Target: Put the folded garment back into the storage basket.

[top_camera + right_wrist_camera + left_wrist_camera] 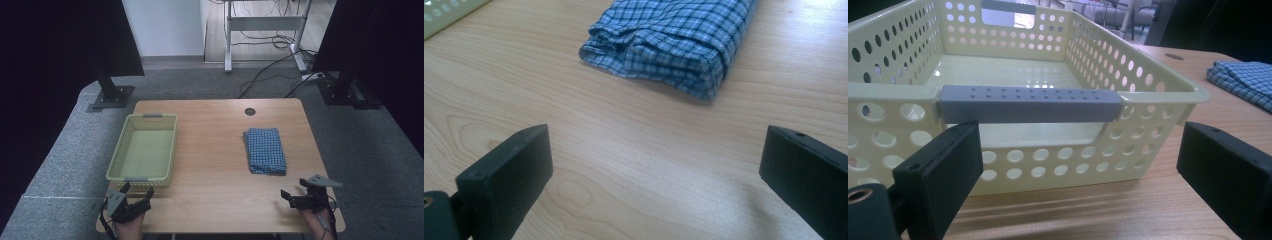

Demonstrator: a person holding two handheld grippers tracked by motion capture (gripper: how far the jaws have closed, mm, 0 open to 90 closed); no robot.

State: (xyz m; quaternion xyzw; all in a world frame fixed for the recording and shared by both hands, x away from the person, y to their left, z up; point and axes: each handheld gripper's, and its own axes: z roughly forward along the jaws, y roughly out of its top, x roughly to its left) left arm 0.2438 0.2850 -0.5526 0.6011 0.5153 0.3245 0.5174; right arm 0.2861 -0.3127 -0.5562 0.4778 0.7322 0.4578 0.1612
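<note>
A pale yellow perforated basket (116,165) with grey handles lies on the left half of the wooden table, and nothing lies inside it. My left gripper (136,189) stands open just in front of its near end; in the left gripper view the basket's near grey handle (1030,104) sits a little beyond my spread jaws (1078,175). A folded blue checked cloth (265,150) lies on the right half of the table. My right gripper (295,189) is open near the front edge, a short way before the cloth (674,40), with bare wood between its jaws (656,175).
The table (215,150) has a round cable hole (250,111) at the back. Dark stands and black panels flank the table on grey carpet, and a desk frame with trailing cables stands behind. A strip of bare wood separates basket and cloth.
</note>
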